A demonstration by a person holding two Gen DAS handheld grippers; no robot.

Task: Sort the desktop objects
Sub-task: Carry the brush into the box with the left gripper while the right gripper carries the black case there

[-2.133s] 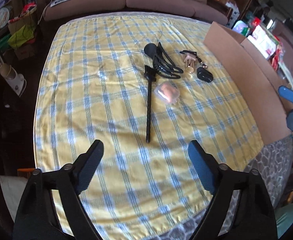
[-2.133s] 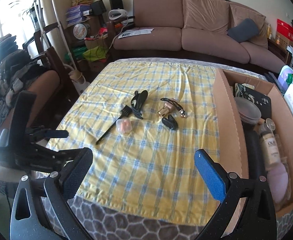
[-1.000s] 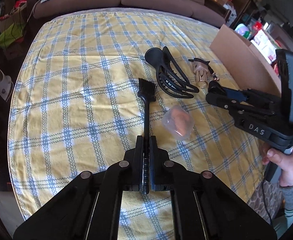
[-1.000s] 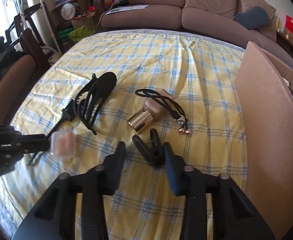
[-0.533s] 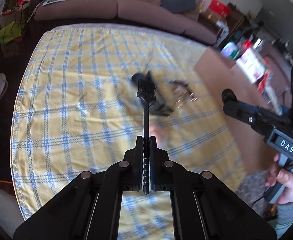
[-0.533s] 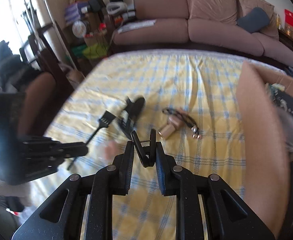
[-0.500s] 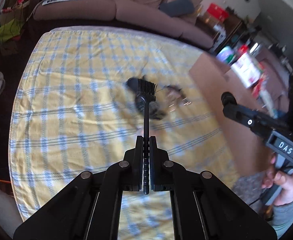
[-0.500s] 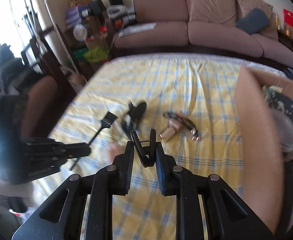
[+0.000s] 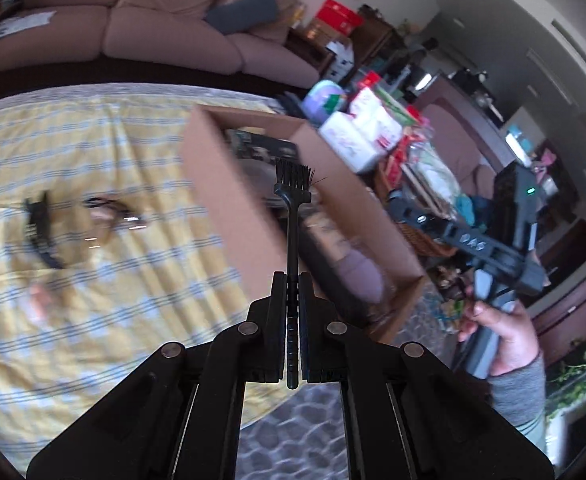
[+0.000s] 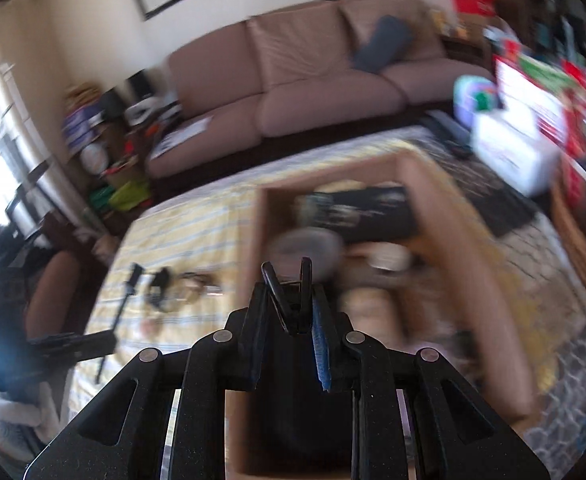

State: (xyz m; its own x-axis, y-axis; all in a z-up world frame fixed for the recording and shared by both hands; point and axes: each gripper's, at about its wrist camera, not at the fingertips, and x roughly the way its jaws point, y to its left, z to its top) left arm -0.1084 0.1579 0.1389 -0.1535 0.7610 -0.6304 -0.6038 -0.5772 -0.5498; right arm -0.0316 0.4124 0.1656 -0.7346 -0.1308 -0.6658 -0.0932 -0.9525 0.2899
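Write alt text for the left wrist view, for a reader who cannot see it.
The left tongs are shut on a slim black brush, bristles pointing away, in front of an open cardboard box of items. Beyond lie a yellow plaid tablecloth with small blurred objects, and a hand holding the right tongs.

My left gripper (image 9: 292, 296) has its jaws closed tight at 6 o'clock in its own wrist view, fingers pointing toward 12. My right gripper (image 10: 289, 312) is likewise clamped, its blue pads (image 10: 320, 354) nearly together and the fingers aimed at 12. In the left wrist view I see my right hand (image 9: 505, 334) at 4 o'clock, wrapped around that gripper's handle, grey sleeve at the wrist.
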